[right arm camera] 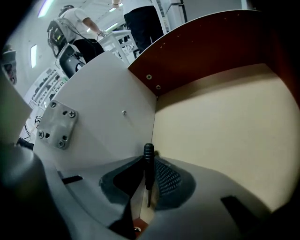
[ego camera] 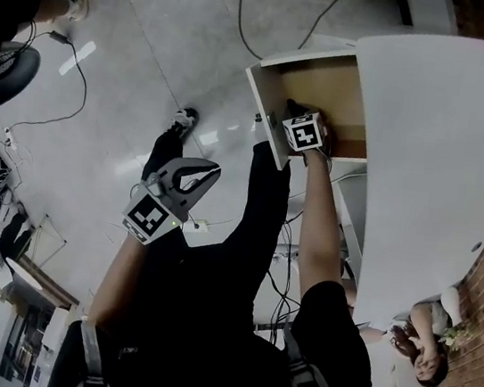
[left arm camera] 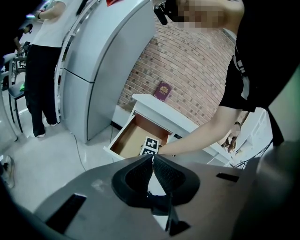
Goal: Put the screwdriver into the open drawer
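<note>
1. Your right gripper [right arm camera: 150, 176] is clamped on the screwdriver [right arm camera: 148, 161]. It points steeply down inside the drawer [right arm camera: 211, 51], near a corner, and I'd judge that low enough for a short drop.
2. Your left gripper [left arm camera: 153, 157] has its jaws together and empty, and it sits well outside the drawer, out of the way.
3. The screwdriver is small, with its black ribbed handle leading and a thin metal shaft between the pads.

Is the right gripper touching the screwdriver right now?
Touching. The right gripper view shows the screwdriver clamped between the pads of the right gripper, its black handle sticking out past the tips above the floor of the drawer.
</note>
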### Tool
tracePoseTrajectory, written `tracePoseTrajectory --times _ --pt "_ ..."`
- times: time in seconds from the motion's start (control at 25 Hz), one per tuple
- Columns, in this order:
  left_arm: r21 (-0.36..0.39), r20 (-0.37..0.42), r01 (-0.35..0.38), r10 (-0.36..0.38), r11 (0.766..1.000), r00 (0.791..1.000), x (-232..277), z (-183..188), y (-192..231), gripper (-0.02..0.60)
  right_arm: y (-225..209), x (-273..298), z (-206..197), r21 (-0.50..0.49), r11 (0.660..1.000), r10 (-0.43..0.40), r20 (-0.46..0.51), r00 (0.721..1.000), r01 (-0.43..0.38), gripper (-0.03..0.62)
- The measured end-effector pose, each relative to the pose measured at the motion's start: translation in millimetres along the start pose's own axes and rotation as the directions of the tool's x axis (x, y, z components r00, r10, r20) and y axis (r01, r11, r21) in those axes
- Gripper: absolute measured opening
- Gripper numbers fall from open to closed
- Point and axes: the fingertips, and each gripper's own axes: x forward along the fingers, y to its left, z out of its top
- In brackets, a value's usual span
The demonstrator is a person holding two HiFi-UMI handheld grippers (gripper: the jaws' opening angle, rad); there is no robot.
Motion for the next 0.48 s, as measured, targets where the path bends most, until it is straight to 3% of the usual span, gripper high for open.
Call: tracePoseTrajectory --times 0.24,0.48 --pt "-0.009 -0.001 -0.004 0.004 1.0 1.0 -2 -2 1 0.021 -2 4 2 -0.018 1.0 0.011 0.004 1.0 -0.011 0.127" --pt "0.005 -0.001 0.007 -0.007 1.0 1.0 -3 1 -2 0.021 -1 -6 10 -0.004 1.0 0.01 0.064 0.998 -0.01 0.179"
